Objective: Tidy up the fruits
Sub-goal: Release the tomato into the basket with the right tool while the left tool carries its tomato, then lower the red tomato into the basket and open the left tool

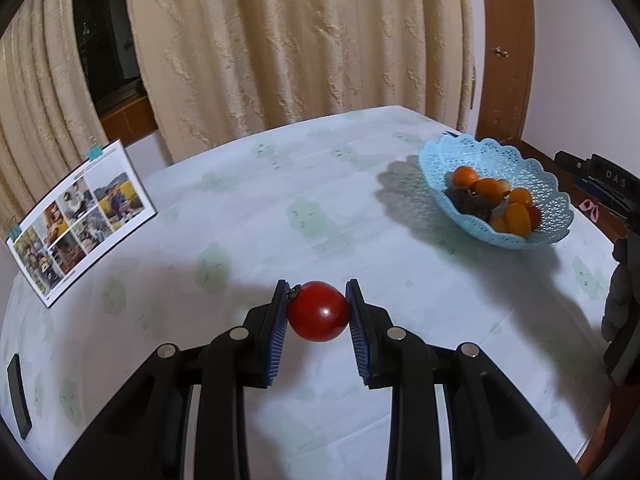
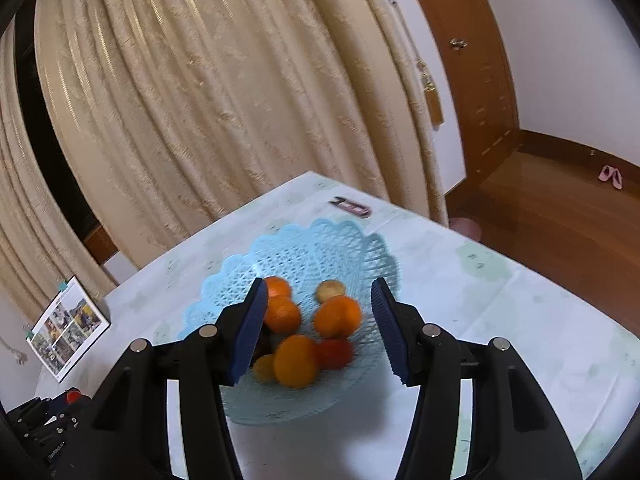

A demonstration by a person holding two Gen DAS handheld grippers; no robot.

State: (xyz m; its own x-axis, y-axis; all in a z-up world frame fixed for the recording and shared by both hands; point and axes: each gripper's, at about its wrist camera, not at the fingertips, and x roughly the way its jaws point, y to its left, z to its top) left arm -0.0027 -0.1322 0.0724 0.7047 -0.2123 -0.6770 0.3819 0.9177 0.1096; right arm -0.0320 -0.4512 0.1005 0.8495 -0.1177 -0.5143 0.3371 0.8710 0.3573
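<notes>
My left gripper (image 1: 317, 298) is shut on a red tomato (image 1: 318, 311) and holds it just above the pale tablecloth (image 1: 280, 208). A light blue lattice basket (image 1: 532, 172) stands to the far right of it with several orange fruits (image 1: 489, 188) and a dark item inside. In the right wrist view my right gripper (image 2: 318, 296) is open and empty, hovering over the same basket (image 2: 308, 256), above several orange fruits (image 2: 338, 316) and a red tomato (image 2: 336, 353). The left gripper with the tomato also shows in the right wrist view (image 2: 72, 396) at the lower left.
A photo card (image 1: 80, 220) stands at the table's left, and shows in the right wrist view (image 2: 68, 330). A dark flat object (image 1: 18, 396) lies at the left edge. A small pink clip (image 2: 352, 207) lies behind the basket. Curtains hang behind the table.
</notes>
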